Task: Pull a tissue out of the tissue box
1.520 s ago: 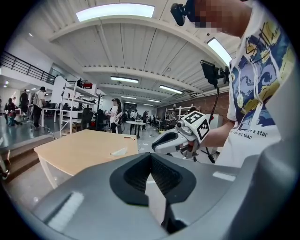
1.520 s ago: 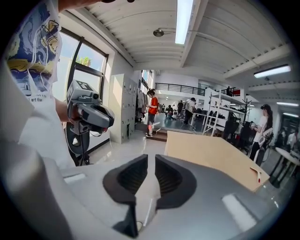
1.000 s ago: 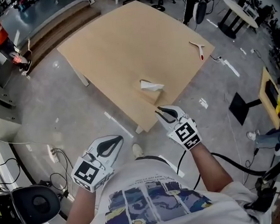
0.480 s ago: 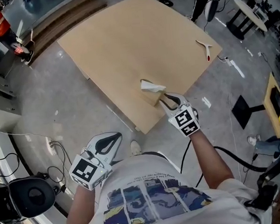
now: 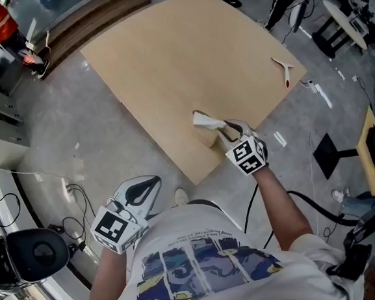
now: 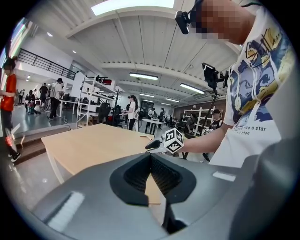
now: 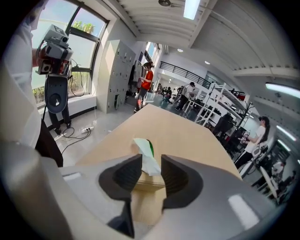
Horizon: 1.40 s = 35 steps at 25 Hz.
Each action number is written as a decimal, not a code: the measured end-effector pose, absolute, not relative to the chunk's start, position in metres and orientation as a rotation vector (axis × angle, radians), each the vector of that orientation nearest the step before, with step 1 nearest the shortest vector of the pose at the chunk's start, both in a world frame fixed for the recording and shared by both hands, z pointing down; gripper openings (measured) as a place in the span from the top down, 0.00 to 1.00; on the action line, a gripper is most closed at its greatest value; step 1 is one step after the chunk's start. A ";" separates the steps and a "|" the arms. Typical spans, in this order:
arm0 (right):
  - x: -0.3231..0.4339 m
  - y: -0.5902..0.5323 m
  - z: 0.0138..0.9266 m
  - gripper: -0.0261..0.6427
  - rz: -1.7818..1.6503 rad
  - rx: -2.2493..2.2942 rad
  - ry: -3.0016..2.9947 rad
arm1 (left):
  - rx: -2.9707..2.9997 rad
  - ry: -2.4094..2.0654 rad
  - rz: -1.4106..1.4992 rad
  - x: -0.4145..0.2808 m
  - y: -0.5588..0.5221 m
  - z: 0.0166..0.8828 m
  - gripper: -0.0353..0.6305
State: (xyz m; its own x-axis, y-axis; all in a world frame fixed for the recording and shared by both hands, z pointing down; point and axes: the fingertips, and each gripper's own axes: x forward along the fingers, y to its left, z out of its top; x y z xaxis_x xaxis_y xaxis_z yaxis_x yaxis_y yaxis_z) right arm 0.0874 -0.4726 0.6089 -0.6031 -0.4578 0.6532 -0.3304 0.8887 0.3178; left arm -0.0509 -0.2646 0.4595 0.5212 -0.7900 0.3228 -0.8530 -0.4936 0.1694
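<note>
From the head view, the tan wooden table (image 5: 180, 62) fills the middle of the floor. The tissue box (image 5: 207, 138) sits close to the table's near edge, with a white tissue (image 5: 204, 118) standing up out of its top. The right gripper (image 5: 224, 130) is reached out over the table edge, its tips right at the box, just beside the tissue. The left gripper (image 5: 152, 182) hangs low near the person's shirt, over the grey floor and well apart from the table. A white tool with a red tip (image 5: 283, 71) lies near the far right corner of the table.

In the left gripper view, the left gripper (image 6: 150, 155) has its fingers brought together, tips meeting with nothing between them. Beyond them the table (image 6: 89, 143) shows, and the marker cube (image 6: 173, 140) of the other gripper sits at its edge.

In the right gripper view, the right gripper (image 7: 151, 165) has its fingers spread apart. The tissue (image 7: 146, 157), white with a green patch behind it, rises in the gap between them, not pinched as far as I can see. The cardboard-coloured tissue box (image 7: 149, 183) lies directly beneath, on the table (image 7: 176, 126). A person in a red top (image 7: 146, 84) stands farther back.
</note>
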 end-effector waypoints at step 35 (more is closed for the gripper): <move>0.077 -0.486 0.629 0.95 -0.107 0.498 -2.232 | 2.467 -1.305 0.254 -0.061 -0.300 0.460 0.94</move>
State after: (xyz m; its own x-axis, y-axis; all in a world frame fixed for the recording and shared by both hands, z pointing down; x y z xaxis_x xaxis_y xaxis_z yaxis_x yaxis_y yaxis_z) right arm 0.0769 -0.4864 0.6289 -0.5798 -0.3868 0.7172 -0.3161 0.9180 0.2396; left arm -0.0609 -0.3001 0.4605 0.5627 -0.7664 0.3100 -0.8267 -0.5219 0.2103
